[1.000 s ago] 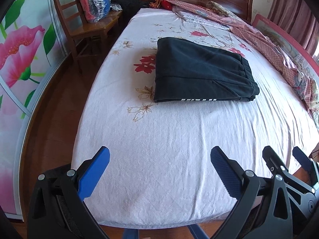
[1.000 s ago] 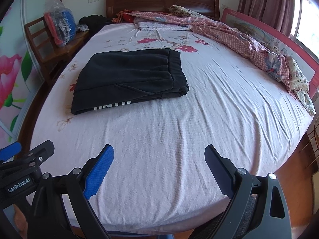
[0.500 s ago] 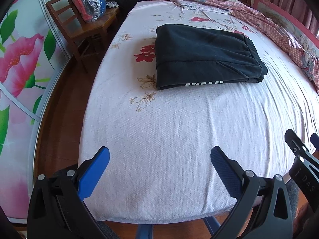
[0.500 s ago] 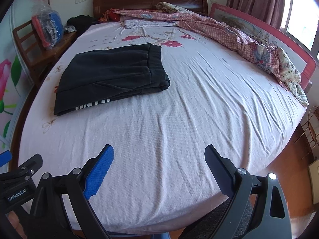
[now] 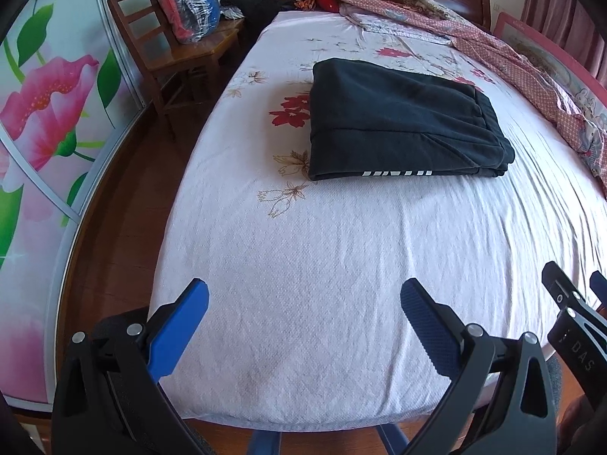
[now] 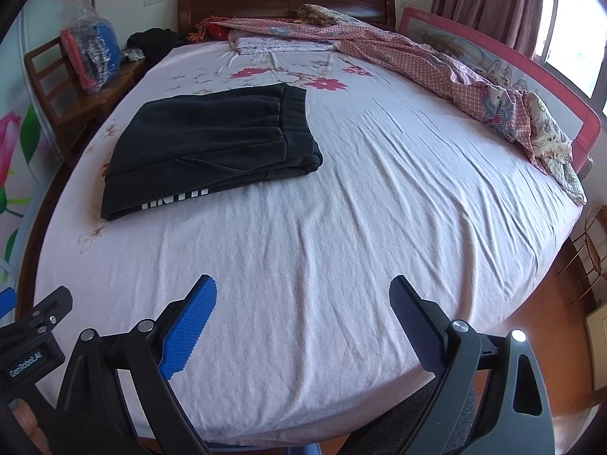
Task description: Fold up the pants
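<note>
The white lettering along the near edge of the pants (image 5: 402, 121) is tucked under the top layer and cut off — it cannot be read in either view. The far side of the bundle is out of sight behind its own thickness. The pants are black, folded into a flat rectangle several layers deep, with the gathered waistband on the right end and smooth folded edges at left. They lie on the bed (image 5: 303, 265), on its white floral sheet, toward the left side and well apart from both grippers. The left gripper (image 5: 303, 314) and right gripper (image 6: 302, 303) hang over the foot of the bed, each with its jaws spread wide and nothing between them — only bare sheet.
</note>
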The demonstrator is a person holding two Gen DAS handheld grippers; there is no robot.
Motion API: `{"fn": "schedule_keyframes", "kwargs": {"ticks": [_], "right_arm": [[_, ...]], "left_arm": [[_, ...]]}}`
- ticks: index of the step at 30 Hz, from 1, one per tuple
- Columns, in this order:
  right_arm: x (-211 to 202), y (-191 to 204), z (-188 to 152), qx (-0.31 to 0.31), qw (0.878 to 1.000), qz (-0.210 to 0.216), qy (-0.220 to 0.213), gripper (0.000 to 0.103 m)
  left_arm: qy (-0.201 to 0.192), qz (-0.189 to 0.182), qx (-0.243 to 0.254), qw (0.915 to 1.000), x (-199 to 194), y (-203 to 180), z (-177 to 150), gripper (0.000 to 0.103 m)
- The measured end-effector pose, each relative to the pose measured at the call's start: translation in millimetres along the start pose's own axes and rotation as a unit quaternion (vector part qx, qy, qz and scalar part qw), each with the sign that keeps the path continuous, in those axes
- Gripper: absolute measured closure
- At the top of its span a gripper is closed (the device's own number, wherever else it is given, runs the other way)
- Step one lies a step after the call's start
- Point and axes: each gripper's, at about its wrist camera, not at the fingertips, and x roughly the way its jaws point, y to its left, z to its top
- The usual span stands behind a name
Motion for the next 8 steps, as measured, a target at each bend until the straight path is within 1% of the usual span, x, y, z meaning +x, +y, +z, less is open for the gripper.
{"fn": "schedule_keyframes", "kwargs": {"ticks": [1,3,4,6,8], "right_arm": [[0.2,0.1,0.3,0.0,1.0,0.001,0.001,0.011],[0.6,-0.5,0.5,0.001,1.0,0.001,0.002,0.011],[0.6,-0.9,0.6,0.002,1.0,0.0,0.002,0.011],[0.9,-2.5,0.9,0.004,1.0,0.002,0.004,0.011],[0.9,-3.7,1.2,0.006,1.0,0.002,0.004,0.011]], "left_arm": [[0.005,-0.009,-0.006,0.9999,1.0,1.7,0.5,0.002],[0.016,-0.016,-0.021,0.9995,4.0,6.0,2.2,0.002],[0.014,-0.021,-0.031,0.9992,3.7,9.3,2.7,0.002],[0.005,-0.012,-0.028,0.9995,1.7,9.7,4.2,0.002],[-0.001,0.0,-0.012,0.9999,-0.8,6.8,5.1,0.002]]}}
